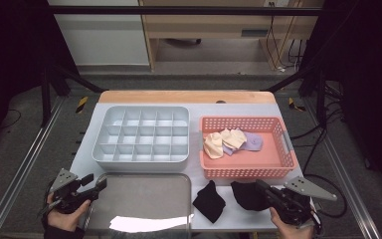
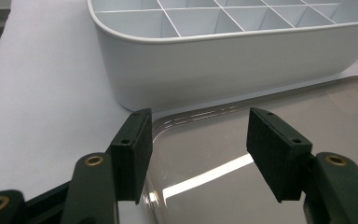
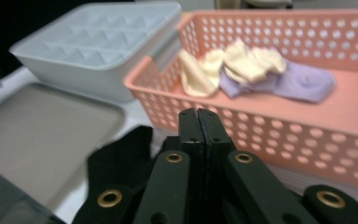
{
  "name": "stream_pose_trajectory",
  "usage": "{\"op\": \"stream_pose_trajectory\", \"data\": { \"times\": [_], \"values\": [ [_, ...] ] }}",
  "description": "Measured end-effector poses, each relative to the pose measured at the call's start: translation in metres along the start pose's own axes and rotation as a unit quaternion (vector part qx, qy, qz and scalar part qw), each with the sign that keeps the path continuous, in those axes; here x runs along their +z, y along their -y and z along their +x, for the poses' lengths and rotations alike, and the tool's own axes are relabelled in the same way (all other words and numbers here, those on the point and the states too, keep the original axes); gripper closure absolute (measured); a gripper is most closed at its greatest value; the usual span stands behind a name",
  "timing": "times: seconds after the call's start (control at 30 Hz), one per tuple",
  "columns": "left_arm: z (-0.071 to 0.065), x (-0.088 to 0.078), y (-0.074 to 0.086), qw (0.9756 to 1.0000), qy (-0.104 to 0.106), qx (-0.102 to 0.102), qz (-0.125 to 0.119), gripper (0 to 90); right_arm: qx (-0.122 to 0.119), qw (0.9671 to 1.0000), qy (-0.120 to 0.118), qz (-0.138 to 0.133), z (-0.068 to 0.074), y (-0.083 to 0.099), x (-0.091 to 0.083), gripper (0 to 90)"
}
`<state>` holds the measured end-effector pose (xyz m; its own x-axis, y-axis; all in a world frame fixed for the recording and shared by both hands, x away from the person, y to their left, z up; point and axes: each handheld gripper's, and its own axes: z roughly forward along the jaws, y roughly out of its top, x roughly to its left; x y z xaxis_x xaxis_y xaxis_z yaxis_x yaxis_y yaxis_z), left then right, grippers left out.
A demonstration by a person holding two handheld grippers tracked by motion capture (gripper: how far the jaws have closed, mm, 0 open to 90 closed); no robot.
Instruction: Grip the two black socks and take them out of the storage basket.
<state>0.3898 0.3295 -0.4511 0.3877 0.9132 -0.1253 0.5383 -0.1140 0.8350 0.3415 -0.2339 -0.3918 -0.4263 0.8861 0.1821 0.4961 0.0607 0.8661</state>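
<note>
While the left gripper idles at lower left with jaws apart and empty over the metal tray, the right gripper, jaws pressed together on nothing, sits at lower right beside two black socks; the nearer sock lies just left of its fingertips.

- The left tongs stand wide apart with nothing between their black pads.
- Below them lies a metal tray (a bright streak of light crosses it).
- Just beyond the tray's rim sits a pale grey divided organiser box.
- Both rest on the white surface.
</note>
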Motion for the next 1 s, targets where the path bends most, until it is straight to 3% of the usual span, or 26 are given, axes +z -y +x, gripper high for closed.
{"op": "stream_pose_trajectory", "data": {
  "times": [0.3, 0.53, 0.63, 0.77, 1.0],
  "values": [
    [0.0, 0.001, 0.0, 1.0, -0.003, 0.002, 0.0, 39.6, 0.0, 0.9982, 0.031, 0.051, -0.013, 0.022, 0.04, 89.4],
    [-0.001, 0.001, 0.0, 1.0, -0.001, 0.004, 0.0, 39.6, 0.003, 0.9959, 0.041, 0.081, -0.023, 0.036, 0.061, 88.2],
    [-0.001, 0.001, 0.0, 1.0, -0.001, 0.004, 0.0, 39.6, 0.001, 0.9939, 0.053, 0.097, -0.024, 0.04, 0.068, 83.3],
    [0.0, 0.0, 0.0, 1.0, 0.001, 0.002, -0.004, 39.6, -0.004, 0.9942, 0.065, 0.085, -0.025, 0.039, 0.067, 74.8],
    [-0.002, 0.001, -0.003, 1.0, 0.003, -0.001, -0.008, 39.6, -0.008, 0.9976, 0.064, 0.027, -0.02, 0.024, 0.054, 64.3]
  ]
}}
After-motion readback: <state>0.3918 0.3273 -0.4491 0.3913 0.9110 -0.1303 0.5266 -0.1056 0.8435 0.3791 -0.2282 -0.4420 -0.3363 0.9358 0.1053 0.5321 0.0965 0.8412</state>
